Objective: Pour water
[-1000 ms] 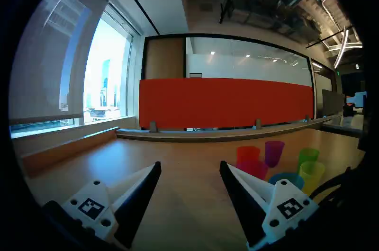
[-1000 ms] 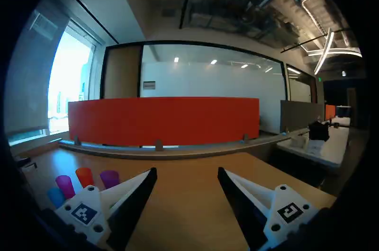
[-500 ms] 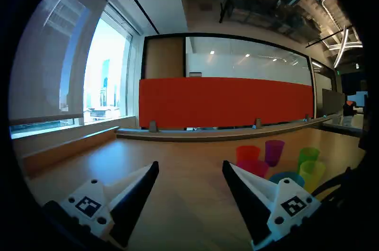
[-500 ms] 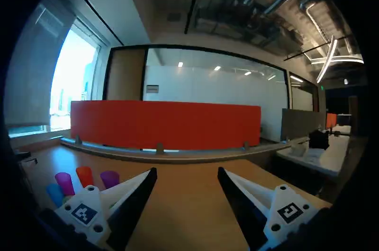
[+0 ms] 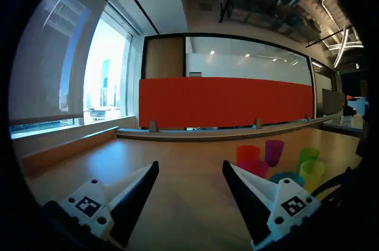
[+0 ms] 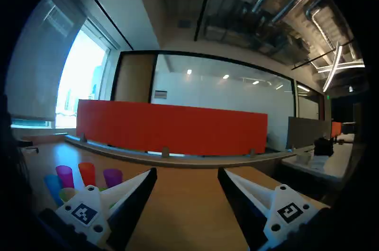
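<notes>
On the table (image 5: 189, 218), cups (image 5: 248, 153) stand right of spread left claw (image 5: 190, 163), left of spread right claw (image 6: 186, 170).

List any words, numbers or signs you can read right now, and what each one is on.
No words or numbers can be read.
Black-and-white square code markers on the white plastic claw fingers: patterns, no text.
Small dark plaque on the white back wall: too small to read.
</notes>
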A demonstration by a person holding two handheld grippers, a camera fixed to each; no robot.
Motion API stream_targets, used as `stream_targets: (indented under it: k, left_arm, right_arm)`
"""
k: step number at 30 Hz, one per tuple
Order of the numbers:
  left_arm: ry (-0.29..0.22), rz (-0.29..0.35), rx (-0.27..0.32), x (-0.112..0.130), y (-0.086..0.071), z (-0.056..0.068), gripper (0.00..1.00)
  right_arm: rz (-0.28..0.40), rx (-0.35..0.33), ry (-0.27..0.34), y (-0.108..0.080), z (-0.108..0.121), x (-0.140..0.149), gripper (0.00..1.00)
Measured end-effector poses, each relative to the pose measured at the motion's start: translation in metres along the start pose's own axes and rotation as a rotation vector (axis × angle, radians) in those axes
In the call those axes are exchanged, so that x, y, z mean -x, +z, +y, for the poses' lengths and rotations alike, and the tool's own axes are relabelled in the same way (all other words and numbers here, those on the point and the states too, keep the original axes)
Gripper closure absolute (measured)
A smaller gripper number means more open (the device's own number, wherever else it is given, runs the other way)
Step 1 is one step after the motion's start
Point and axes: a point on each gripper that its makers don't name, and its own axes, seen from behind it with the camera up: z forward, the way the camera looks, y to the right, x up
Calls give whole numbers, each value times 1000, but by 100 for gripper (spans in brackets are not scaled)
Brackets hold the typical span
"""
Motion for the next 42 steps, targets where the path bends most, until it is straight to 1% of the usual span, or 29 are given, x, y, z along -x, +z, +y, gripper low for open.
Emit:
stream_targets:
  k: [6, 13, 20, 32, 42]
  left_arm:
    - [0, 0, 0, 0, 0, 0, 0]
    - [0, 0, 0, 0, 0, 0, 0]
    - [0, 0, 0, 0, 0, 0, 0]
    - [0, 0, 0, 0, 1, 0, 0]
    - [0, 0, 0, 0, 1, 0, 0]
  right_arm:
    - [22, -24, 8, 5, -5, 14, 1]
    - [-8, -47, 23, 12, -9, 43, 1]
    - [-30, -52, 22, 16, -9, 63, 1]
    - [-57, -45, 68, 19, -1, 76, 1]
    - [-82, -47, 79, 22, 2, 83, 1]
